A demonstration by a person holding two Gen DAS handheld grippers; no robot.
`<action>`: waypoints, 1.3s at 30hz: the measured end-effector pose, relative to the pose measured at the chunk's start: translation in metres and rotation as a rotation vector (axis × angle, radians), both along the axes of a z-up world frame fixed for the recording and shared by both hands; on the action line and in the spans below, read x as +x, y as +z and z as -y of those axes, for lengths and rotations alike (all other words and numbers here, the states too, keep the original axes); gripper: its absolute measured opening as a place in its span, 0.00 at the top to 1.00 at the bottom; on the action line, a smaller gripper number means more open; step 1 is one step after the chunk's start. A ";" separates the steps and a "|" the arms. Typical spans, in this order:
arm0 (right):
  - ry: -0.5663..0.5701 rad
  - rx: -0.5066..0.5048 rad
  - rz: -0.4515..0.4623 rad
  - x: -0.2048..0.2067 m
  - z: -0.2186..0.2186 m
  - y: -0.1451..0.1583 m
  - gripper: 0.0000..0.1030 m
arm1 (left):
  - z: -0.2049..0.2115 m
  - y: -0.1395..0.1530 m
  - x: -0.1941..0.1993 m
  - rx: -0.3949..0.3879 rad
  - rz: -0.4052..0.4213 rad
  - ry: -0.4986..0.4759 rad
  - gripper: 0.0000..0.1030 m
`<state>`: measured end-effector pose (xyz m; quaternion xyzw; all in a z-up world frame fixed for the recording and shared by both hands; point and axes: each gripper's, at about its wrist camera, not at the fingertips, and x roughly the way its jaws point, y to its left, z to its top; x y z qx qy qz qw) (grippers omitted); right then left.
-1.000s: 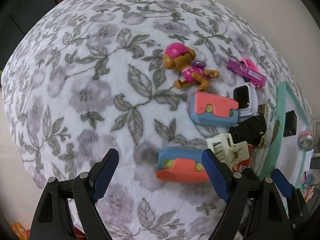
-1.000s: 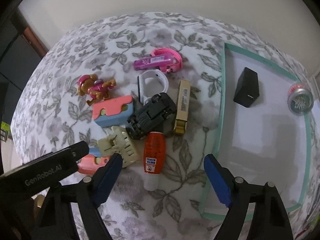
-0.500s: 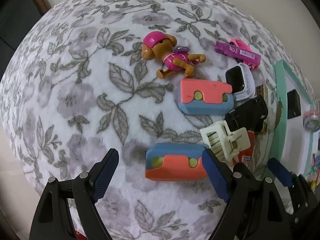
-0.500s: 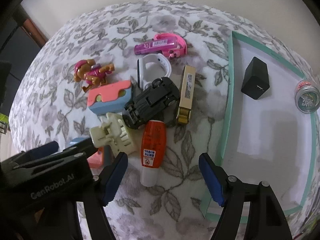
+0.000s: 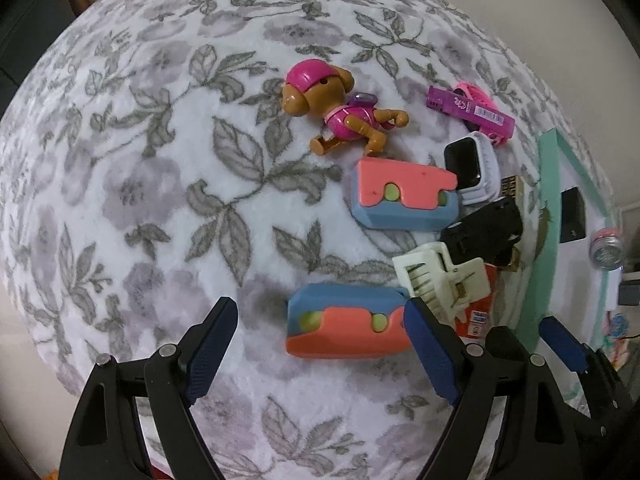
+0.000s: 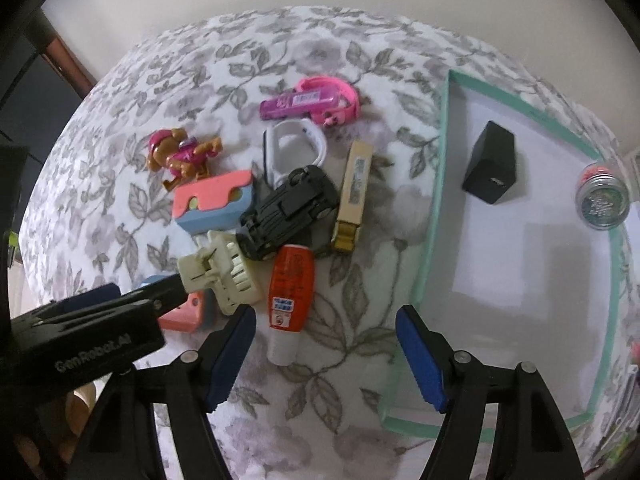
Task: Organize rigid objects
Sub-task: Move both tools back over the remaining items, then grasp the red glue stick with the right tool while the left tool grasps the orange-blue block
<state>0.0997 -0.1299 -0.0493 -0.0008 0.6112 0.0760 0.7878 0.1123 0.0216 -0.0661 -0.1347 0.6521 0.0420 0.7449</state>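
An orange-and-blue block (image 5: 344,328) lies on the floral cloth between the fingers of my left gripper (image 5: 320,346), which is open; its right pad sits close to the block's end and its left pad stands well clear. My right gripper (image 6: 325,354) is open too, with its jaws drawn in a little. An orange tube (image 6: 290,288) lies just ahead of it, white cap toward the gap. Piled together are a cream claw clip (image 6: 224,276), a black toy car (image 6: 288,208), a second block (image 6: 212,204), a gold bar (image 6: 352,196) and a white watch (image 6: 292,144). A toy dog (image 5: 336,120) lies apart.
A teal-rimmed tray (image 6: 434,200) at the right holds a black cube (image 6: 490,168) and a small jar (image 6: 602,196). A pink and purple item (image 6: 312,100) lies behind the pile. The left gripper's body (image 6: 88,328) reaches into the right wrist view, partly covering the near block.
The right gripper's fingers have come closer together and it has edged toward the orange tube. The left wrist view has shifted slightly, with the near block now nearer the middle between its fingers.
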 end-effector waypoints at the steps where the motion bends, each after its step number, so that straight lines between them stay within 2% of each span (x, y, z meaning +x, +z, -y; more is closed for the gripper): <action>1: -0.002 0.003 0.003 0.000 0.002 0.001 0.27 | -0.001 0.001 0.000 -0.004 0.001 0.001 0.17; 6: -0.058 0.028 0.018 0.001 0.022 0.008 0.27 | -0.007 -0.011 -0.004 0.018 -0.020 -0.028 0.17; 9: -0.091 0.030 0.028 0.002 0.031 0.013 0.27 | 0.006 -0.016 -0.004 0.013 -0.029 -0.067 0.17; 14: -0.090 0.032 0.033 0.002 0.028 0.014 0.27 | 0.020 -0.021 -0.006 0.038 -0.037 -0.118 0.16; 17: -0.079 0.029 0.033 0.002 0.024 0.012 0.27 | 0.024 -0.025 -0.006 0.034 -0.049 -0.116 0.16; 23: -0.037 0.021 0.028 0.002 0.012 0.006 0.27 | 0.015 -0.017 -0.009 0.131 -0.001 -0.088 0.19; 26: -0.018 0.013 0.020 0.002 0.005 0.001 0.32 | 0.013 -0.015 -0.010 0.149 0.002 -0.090 0.29; 29: 0.001 0.011 0.012 0.002 -0.001 -0.003 0.34 | 0.013 -0.015 -0.010 0.148 0.002 -0.090 0.29; 31: 0.014 0.003 0.007 0.003 -0.006 -0.006 0.41 | 0.013 -0.015 -0.010 0.135 0.003 -0.080 0.29; 34: 0.016 -0.002 -0.001 0.003 -0.010 -0.012 0.45 | 0.002 -0.018 -0.010 0.109 -0.004 -0.064 0.29; 39: 0.011 0.006 -0.015 0.005 -0.014 -0.023 0.51 | -0.018 -0.037 -0.003 0.081 -0.036 -0.044 0.28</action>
